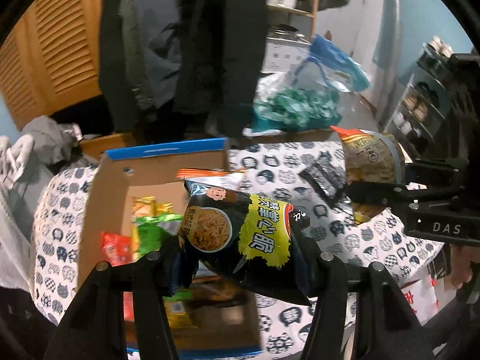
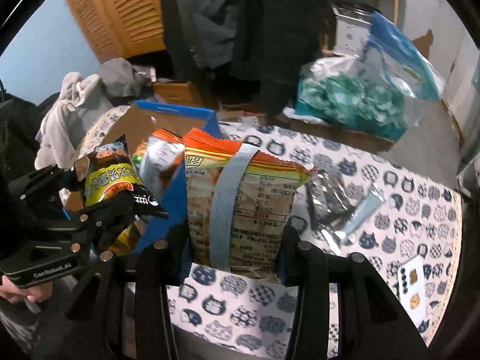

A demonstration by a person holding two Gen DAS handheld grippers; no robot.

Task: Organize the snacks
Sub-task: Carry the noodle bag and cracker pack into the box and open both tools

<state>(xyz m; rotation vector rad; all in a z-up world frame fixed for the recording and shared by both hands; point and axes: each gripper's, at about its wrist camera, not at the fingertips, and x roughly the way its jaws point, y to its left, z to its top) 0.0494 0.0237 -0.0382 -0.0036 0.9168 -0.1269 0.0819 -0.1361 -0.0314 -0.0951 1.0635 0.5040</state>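
Left wrist view is showing the left gripper point(image 1: 240, 258) pinching a glossy black and yellow noodle snack bag point(image 1: 237, 231) between its two matte black fingers, so the jaws are closed narrow on the crinkled plastic. The bag is hanging over the open cardboard box point(image 1: 105, 195), which has a blue edge and is lying at about 9 o'clock from the bag. Inside the box, small shiny packets are sitting: a green packet point(image 1: 153, 231) and a red packet point(image 1: 115, 247), touching each other.

The right gripper point(image 2: 234, 249) is gripping an orange and cream snack bag point(image 2: 240, 198) by its lower end; the bag is standing upright with a zigzag sealed top and a grey flat strip running down its back. The jaws are pressing on both sides of this bag. It is just beside the blue wall of the box, at 3 o'clock from it.

On the tablecloth point(image 2: 405, 198), soft fabric with a printed pattern of round cat heads, a transparent dark packet point(image 2: 330, 204) is lying flat at 3 o'clock from the orange bag. At 1 o'clock, a clear plastic bag of green sweets point(image 2: 348, 102) is resting, wrinkled and blurred.
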